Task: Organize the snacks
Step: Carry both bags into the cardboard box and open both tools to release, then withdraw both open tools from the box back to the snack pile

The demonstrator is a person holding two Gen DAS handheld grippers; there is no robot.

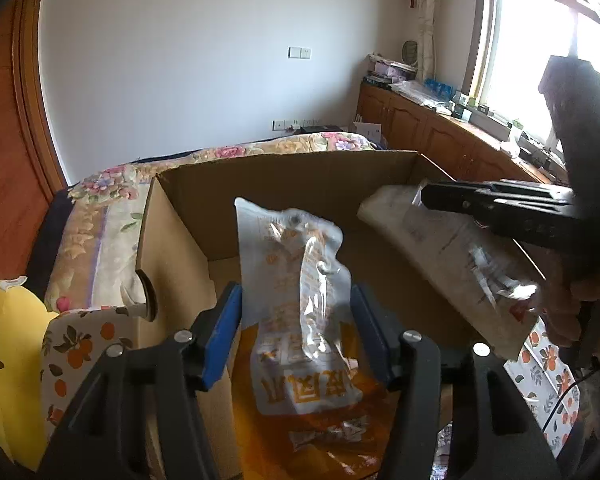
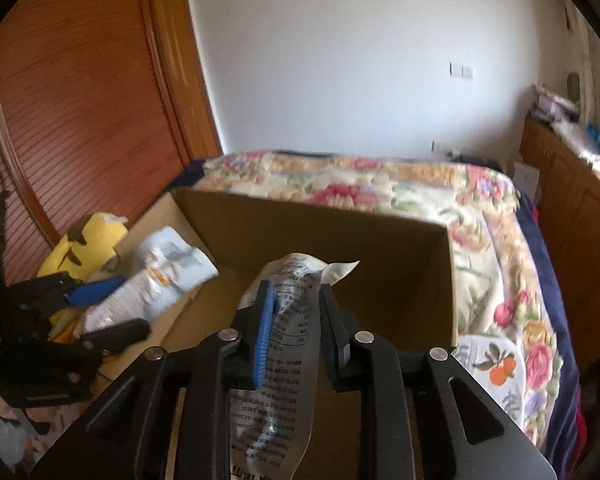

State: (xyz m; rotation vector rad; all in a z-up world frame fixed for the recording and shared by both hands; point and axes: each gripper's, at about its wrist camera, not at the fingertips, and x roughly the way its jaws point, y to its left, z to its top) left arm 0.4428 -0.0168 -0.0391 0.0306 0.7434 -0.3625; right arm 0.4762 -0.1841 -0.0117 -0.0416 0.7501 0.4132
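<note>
Beyond the box (image 2: 316,236), right wrist shows bedspread (image 2: 380,188)

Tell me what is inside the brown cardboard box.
The brown cardboard box shows bare cardboard floor at the back. The two held snack packets and both grippers hide the near floor.

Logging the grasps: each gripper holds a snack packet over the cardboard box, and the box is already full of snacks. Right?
Not full. The right wrist view shows the cardboard box bare inside. Both the left gripper and right gripper do hold a snack packet over it.
</note>
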